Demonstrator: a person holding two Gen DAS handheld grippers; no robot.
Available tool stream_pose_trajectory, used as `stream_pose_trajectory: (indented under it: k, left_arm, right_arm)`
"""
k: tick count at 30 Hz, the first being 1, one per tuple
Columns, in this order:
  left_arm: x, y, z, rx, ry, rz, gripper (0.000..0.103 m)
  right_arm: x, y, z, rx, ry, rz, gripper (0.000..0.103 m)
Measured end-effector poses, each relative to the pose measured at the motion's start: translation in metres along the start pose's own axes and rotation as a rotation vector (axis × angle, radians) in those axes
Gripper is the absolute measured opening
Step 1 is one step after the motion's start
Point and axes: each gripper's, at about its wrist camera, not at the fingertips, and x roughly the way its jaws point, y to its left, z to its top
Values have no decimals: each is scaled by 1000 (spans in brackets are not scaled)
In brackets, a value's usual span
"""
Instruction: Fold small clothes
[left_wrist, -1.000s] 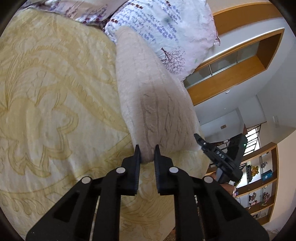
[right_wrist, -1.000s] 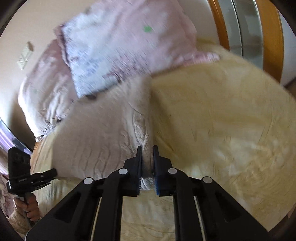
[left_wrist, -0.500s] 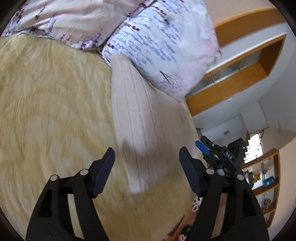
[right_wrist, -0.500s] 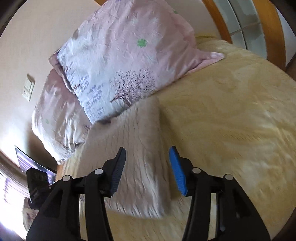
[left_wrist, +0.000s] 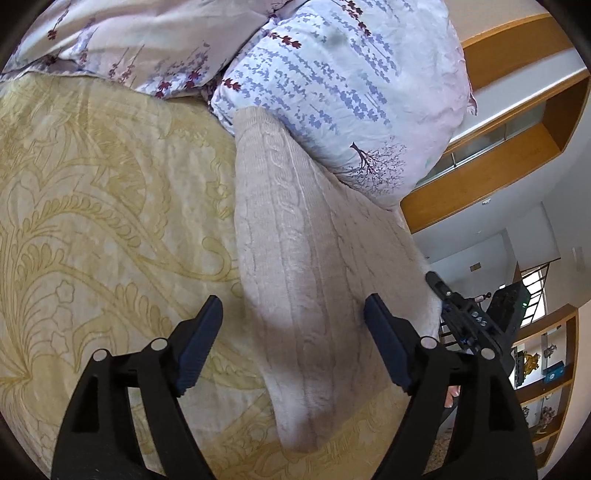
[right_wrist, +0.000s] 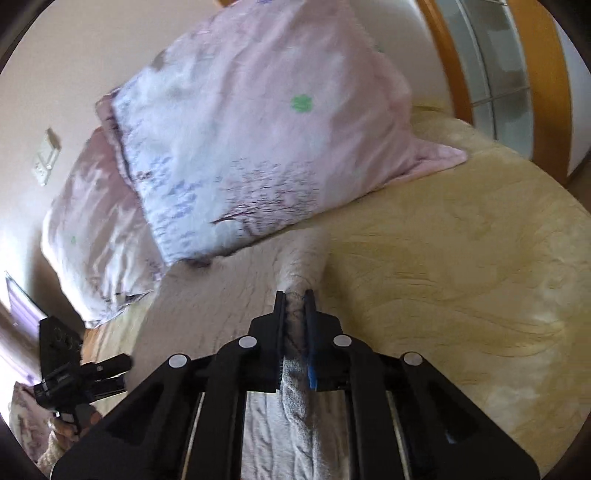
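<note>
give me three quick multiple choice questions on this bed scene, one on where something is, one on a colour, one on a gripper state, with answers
1. Where does the far end of the knit lie?
A. against the pillow
B. on the floor
C. on a shelf

2. What colour is the bedspread?
A. dark blue
B. pale yellow
C. red

3. How does the right gripper stand?
A. wide open over bare bedspread
B. shut on a fold of the knit
C. shut on a pillow corner

Answers:
1 A: in the left wrist view the knit's top edge meets the pillow.
2 B: the cover is pale yellow with a leafy pattern.
3 B: in the right wrist view beige cloth is pinched between its fingers, while the left gripper has nothing between its fingers and its jaws are opening.
</note>
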Motion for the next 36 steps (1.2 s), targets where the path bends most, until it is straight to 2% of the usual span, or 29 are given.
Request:
stream_pose_trajectory:
  k: [3, 8, 9, 10, 12, 13, 14, 15, 16, 17, 19, 22, 24, 27, 29, 33, 36]
  left_arm:
    - [1, -2, -1, 15, -8, 11, 80]
    - [8, -3, 2, 28, -4, 16, 83]
    - [9, -2, 2, 19, 1, 9, 83]
    - [10, -2, 2, 14, 3, 4, 83]
    - [10, -1, 2, 15, 3, 0, 83]
    - [11, -2, 2, 18, 2, -1, 83]
    - [11, -2, 2, 20, 2, -2, 83]
    - [12, -2, 1, 23, 3, -4, 83]
    - [12, -2, 1, 22, 3, -5, 83]
    - [12, -3, 1, 20, 3, -6, 83]
    - [13, -4, 1, 21, 5, -8, 83]
    - [9, -8, 0, 34, -4, -17, 83]
    - [8, -11, 1, 47, -13, -14, 83]
    - [10, -12, 1, 48, -10, -13, 83]
    - [13, -12, 2, 42, 1, -14, 83]
    - [21, -9, 0, 31, 20, -20, 84]
    - [26, -7, -1, 25, 24, -30, 85]
  right_arm:
    - [11, -12, -4, 22, 29, -61, 4]
    - [14, -20, -7, 66, 60, -13, 4]
    - [9, -23, -6, 105, 57, 33, 5]
    - [7, -27, -4, 136, 55, 65, 9]
    - [2, -32, -1, 189, 48, 133, 30]
    - [2, -32, -1, 201, 49, 141, 48]
    - [4, -31, -1, 201, 60, 142, 53]
    - [6, -28, -2, 195, 72, 144, 53]
    - [10, -25, -3, 187, 84, 150, 53]
    - [14, -20, -5, 167, 99, 155, 42]
    - [15, -11, -6, 109, 100, 131, 10]
    - [-4, 2, -4, 39, -11, 90, 9]
    - [-10, 4, -3, 12, -39, 43, 9]
    - [6, 1, -9, -19, 16, -72, 9]
    - [19, -2, -15, -21, 60, -116, 9]
    - [30, 2, -19, -71, 87, -203, 9]
    - [32, 8, -21, -125, 77, -259, 9]
